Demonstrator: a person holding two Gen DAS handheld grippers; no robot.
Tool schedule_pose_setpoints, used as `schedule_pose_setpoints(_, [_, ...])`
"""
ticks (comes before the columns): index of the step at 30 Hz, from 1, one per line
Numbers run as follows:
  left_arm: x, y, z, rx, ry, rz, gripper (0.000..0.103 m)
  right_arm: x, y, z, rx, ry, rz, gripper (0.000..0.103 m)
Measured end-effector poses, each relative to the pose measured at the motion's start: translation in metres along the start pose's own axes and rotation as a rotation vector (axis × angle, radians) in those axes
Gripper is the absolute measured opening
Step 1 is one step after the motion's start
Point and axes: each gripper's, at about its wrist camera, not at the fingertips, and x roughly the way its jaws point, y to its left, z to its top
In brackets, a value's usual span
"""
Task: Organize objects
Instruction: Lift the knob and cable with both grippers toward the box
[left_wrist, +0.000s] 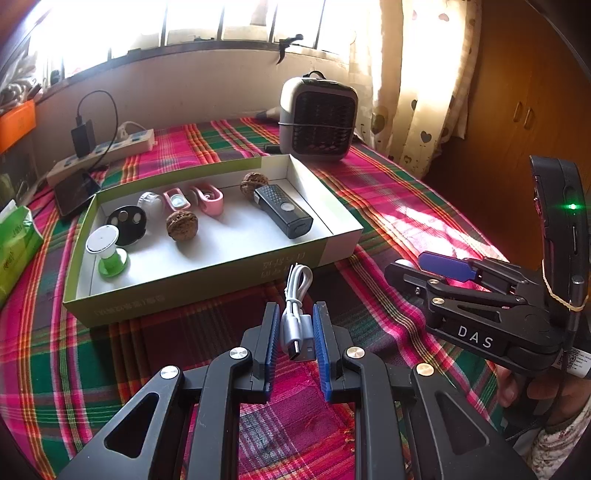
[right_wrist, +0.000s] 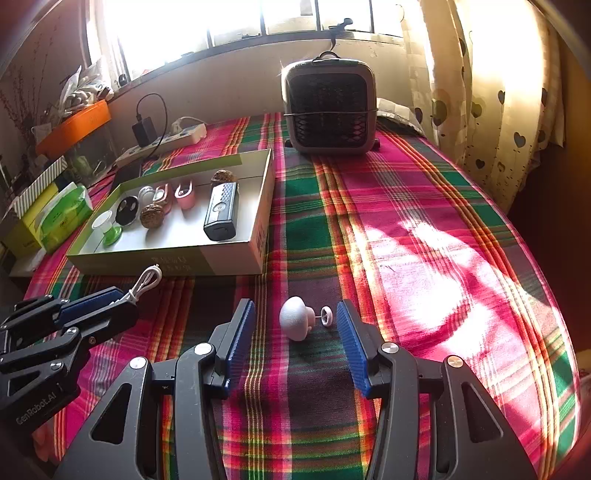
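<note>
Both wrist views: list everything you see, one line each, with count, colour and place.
Shallow cardboard box: one, green outside, white inside, on the plaid cloth.
Wrinkled brown walnuts: two, inside the box.
Black rectangular gadget: one, inside the box, right part.
Pink plastic clips: two, inside the box, at the back.
Green-footed white-topped piece: one, box's left corner.
Black round disc: one, beside it.
White mushroom-shaped knob: one, on the cloth between the open right hand-held gripper fingers, untouched.
Grey desk fan: one, at the back.
White power strip: one, back left.
Green tissue pack: one, left edge.
White USB cable: one, clamped in the left hand-held gripper.
</note>
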Motion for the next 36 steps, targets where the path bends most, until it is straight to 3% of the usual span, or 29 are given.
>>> schedule_pose_setpoints(8, [0.002,0.0,0.0,-0.002,0.002,0.002,0.017,0.01,-0.004,0.001,-0.007,0.029,-0.031,0.048])
schedule_pose_setpoints(15, [0.002,0.0,0.0,-0.003,0.003,0.001,0.017,0.014,-0.002,0.001,-0.012,0.046,-0.03,0.033])
schedule_pose_setpoints(36, [-0.005,0.0,-0.001,-0.007,-0.011,0.011,0.017,-0.002,0.012,-0.003,-0.028,0.021,0.008,0.033])
